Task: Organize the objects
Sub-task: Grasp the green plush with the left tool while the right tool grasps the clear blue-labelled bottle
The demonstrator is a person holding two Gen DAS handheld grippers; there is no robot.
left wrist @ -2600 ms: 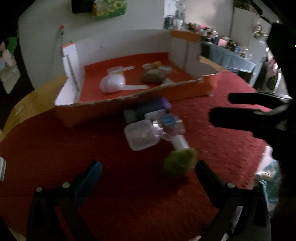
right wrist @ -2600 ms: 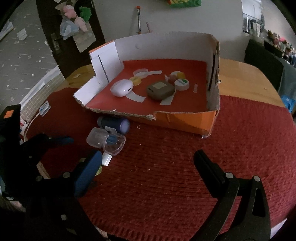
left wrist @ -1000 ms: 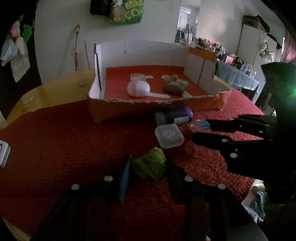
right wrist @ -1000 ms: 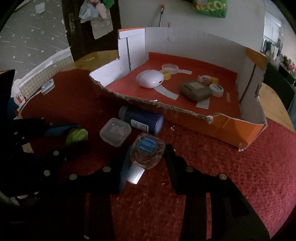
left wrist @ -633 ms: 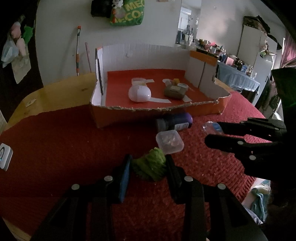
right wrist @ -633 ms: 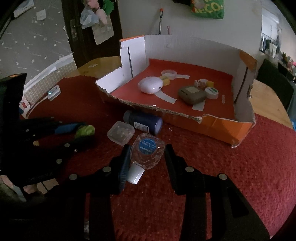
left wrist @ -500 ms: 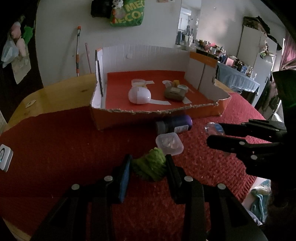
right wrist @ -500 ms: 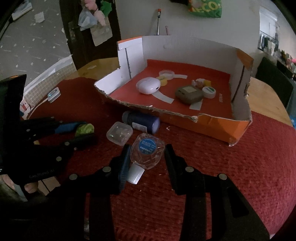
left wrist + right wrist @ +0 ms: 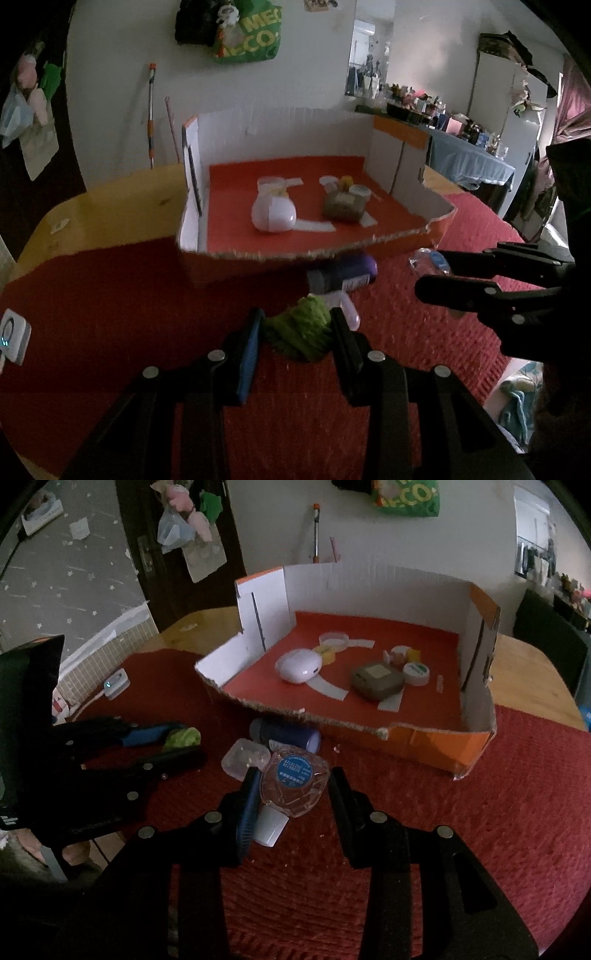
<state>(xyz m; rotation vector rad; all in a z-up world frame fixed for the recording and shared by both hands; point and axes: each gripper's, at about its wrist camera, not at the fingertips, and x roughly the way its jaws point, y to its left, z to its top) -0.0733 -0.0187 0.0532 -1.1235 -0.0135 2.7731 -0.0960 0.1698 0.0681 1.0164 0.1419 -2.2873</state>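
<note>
My left gripper (image 9: 295, 328) is shut on a fuzzy green ball (image 9: 301, 332), just above the red cloth. In the right wrist view the left gripper (image 9: 181, 744) shows at the left with the green ball (image 9: 183, 737) between its tips. My right gripper (image 9: 291, 786) is shut on a clear flat bottle (image 9: 293, 782) with a blue round label and a white cap. The left wrist view shows that bottle (image 9: 428, 258) at the right. A dark blue bottle (image 9: 284, 736) and a small clear plastic case (image 9: 243, 760) lie in front of the cardboard box (image 9: 406, 738).
The cut-down cardboard box (image 9: 280, 253) has a red floor holding a white egg-shaped case (image 9: 299, 666), a brown case (image 9: 376, 681) and small round tins. A small white device (image 9: 116, 683) lies at the cloth's left edge. Bare wooden table (image 9: 110, 206) lies beyond the cloth.
Both grippers stood open in the oldest frames; now the left is shut on the green ball and the right on the clear bottle. Over the last second the right one rose slightly.
</note>
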